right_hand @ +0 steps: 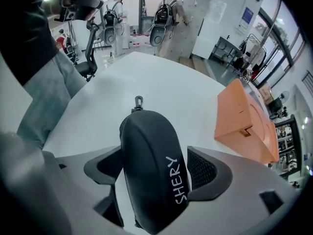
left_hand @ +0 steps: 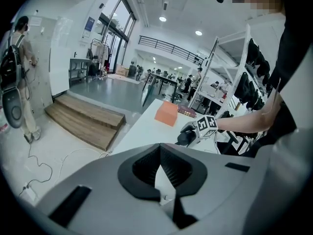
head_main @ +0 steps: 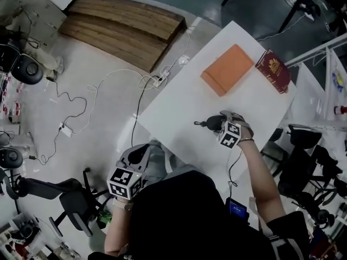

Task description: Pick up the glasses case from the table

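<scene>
The black glasses case (right_hand: 154,170), printed SHERY, lies on the white table (head_main: 179,107) near its front edge, a zip pull at its far end. My right gripper (right_hand: 156,155) points steeply down over it, jaws wide, the case between them with a gap on the left side. In the head view the case (head_main: 212,124) shows dark under the right gripper (head_main: 219,125). My left gripper (head_main: 142,151) hangs off the table's front left side, above the person's lap. In its own view the left gripper (left_hand: 160,148) has its tips together, holding nothing.
An orange box (head_main: 227,69) and a dark red book (head_main: 274,70) lie at the table's far end. A wooden platform (head_main: 124,28) and loose cables (head_main: 81,99) are on the floor to the left. Office chairs (head_main: 70,199) stand nearby. A person with a backpack (right_hand: 168,9) stands beyond the table.
</scene>
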The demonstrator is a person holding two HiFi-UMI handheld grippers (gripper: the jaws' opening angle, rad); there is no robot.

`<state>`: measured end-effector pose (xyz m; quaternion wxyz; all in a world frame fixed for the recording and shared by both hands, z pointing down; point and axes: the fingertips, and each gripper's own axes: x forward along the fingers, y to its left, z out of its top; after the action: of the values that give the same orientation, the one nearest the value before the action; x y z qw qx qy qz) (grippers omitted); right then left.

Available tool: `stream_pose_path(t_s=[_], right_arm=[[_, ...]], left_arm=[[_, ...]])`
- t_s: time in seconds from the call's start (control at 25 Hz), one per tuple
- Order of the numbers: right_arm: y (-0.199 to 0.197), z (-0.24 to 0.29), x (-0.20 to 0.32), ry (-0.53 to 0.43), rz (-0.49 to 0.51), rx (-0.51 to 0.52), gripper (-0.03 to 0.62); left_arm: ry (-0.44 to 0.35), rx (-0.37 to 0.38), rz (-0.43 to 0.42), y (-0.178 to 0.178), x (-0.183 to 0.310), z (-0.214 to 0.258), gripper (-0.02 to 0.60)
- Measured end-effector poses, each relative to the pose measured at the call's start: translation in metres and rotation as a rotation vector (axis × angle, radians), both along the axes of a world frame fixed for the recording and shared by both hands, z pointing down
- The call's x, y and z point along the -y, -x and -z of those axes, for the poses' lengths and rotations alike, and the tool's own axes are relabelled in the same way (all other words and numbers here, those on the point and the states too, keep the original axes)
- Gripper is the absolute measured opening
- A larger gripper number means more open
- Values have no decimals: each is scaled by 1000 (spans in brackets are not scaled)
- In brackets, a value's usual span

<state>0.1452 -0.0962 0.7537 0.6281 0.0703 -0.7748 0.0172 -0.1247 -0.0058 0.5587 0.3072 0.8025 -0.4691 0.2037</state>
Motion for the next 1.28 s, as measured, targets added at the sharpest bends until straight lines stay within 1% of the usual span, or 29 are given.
stream_pose_path(t_s=[0.16, 0.28, 0.44, 0.56, 0.76, 0.96, 1.16, 1.28], right_arm=[[2, -1, 4, 26, -9, -11, 408], [5, 1, 3, 25, -3, -22, 405], [7, 2, -2, 6, 9, -47, 385], [9, 6, -5, -9, -17, -49, 366], [10, 26, -2, -54, -132, -23, 359], [9, 58, 0, -102, -263, 30, 357], [10, 95, -6, -153, -381, 91, 356], [8, 117, -12, -193, -452, 125, 357]], left_arm=[[1, 0, -4, 3, 2, -1, 17], [6, 0, -2, 6, 1, -3, 17], [2, -6, -4, 13, 5, -2, 17], [-4, -17, -9, 17, 9, 1, 18], [-30, -35, -67, 17, 15, 2, 17], [-45, -65, -109, 11, 36, 15, 17], [-85, -79, -199, 0, 56, 25, 17], [-107, -93, -268, -11, 63, 25, 17]])
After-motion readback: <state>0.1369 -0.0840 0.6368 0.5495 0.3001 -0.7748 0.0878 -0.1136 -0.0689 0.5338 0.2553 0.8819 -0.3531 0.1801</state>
